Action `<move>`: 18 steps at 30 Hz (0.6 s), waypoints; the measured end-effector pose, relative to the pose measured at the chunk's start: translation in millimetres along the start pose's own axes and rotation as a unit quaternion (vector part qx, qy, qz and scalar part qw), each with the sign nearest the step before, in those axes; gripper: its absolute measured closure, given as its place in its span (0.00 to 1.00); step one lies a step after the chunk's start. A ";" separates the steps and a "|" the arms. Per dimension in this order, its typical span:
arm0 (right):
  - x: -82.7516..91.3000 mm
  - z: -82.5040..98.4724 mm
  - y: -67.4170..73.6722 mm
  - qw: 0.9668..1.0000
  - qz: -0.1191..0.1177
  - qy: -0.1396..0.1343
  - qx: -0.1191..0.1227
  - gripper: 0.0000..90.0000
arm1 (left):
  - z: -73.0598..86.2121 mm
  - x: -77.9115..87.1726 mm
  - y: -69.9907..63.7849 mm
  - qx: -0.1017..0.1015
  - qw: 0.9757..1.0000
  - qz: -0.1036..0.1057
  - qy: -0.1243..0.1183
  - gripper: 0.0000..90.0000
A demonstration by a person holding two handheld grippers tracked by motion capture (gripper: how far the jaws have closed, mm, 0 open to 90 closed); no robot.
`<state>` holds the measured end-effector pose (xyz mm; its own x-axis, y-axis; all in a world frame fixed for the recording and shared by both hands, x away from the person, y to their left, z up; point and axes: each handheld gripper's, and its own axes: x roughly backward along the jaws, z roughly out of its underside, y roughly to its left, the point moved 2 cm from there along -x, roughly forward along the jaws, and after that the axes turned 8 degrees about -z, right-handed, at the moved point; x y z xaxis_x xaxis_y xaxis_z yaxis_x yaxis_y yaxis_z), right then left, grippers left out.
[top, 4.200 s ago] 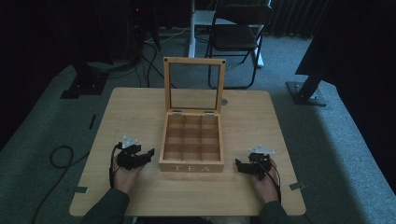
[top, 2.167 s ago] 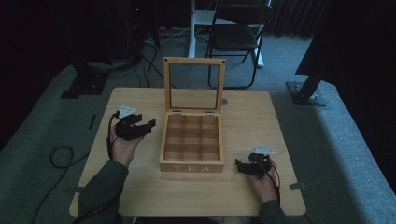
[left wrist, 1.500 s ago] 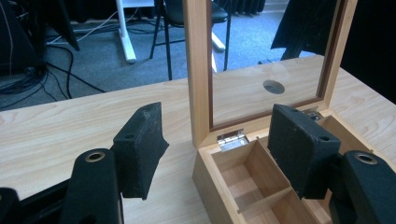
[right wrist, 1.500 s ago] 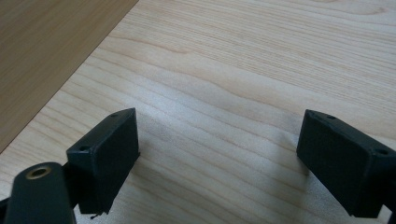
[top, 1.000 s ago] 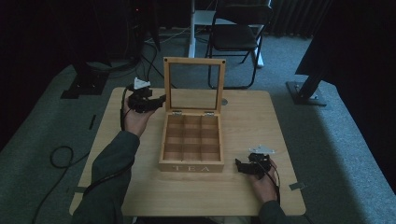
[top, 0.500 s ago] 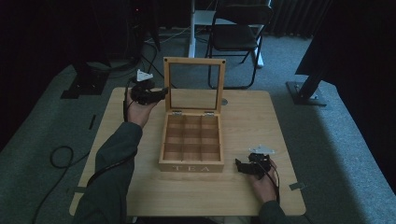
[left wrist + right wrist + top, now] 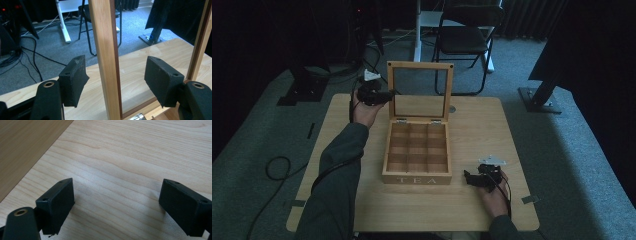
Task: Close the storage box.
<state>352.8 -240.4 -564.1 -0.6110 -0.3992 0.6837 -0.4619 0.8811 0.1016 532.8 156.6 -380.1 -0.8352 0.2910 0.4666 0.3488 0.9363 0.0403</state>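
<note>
Wooden and open, the tea box (image 7: 417, 152) sat mid-table (image 7: 482, 130), its glass-paned lid (image 7: 419, 90) standing upright at the far side. The left gripper (image 7: 113, 75) straddled the lid's left frame post with jaws spread wide, touching nothing. The right gripper (image 7: 116, 205), wide open and empty, rested near the box's right front corner.

Pale wooden tea box (image 7: 417, 152), black pads (image 7: 73, 80)

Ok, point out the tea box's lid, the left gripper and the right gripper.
Tea box lid (image 7: 419, 65): high view, top rail of its upright wooden frame.
Left gripper (image 7: 113, 75): left gripper view, midway between its open jaws, which straddle the lid's side rail.
Right gripper (image 7: 468, 177): high view, at its jaw tips, beside the box front.
</note>
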 end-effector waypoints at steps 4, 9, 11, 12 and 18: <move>0.0 0.1 0.1 1.000 0.001 0.000 0.000 0.14 | 0.5 -6.9 0.9 -0.002 1.000 0.001 0.005 0.37; 0.1 0.1 0.3 1.000 0.001 0.000 -0.001 0.14 | -2.5 -13.2 1.7 0.000 1.000 -0.008 0.006 0.36; 0.1 0.1 0.4 1.000 0.002 0.000 -0.001 0.14 | -4.5 -15.7 1.3 -0.001 1.000 -0.010 0.008 0.36; 0.1 0.1 0.4 1.000 0.002 0.000 -0.002 0.14 | -5.6 -17.4 0.9 0.001 1.000 -0.010 0.007 0.36; 0.2 0.2 0.6 1.000 0.002 0.000 -0.002 0.14 | -8.1 -26.0 2.4 0.017 1.000 -0.014 0.013 0.36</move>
<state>352.4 -240.0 -564.1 -0.6137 -0.3951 0.6836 -0.4560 0.8841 0.1016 558.8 149.6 -384.9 -0.8333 0.2594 0.4883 0.3095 0.9506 0.0233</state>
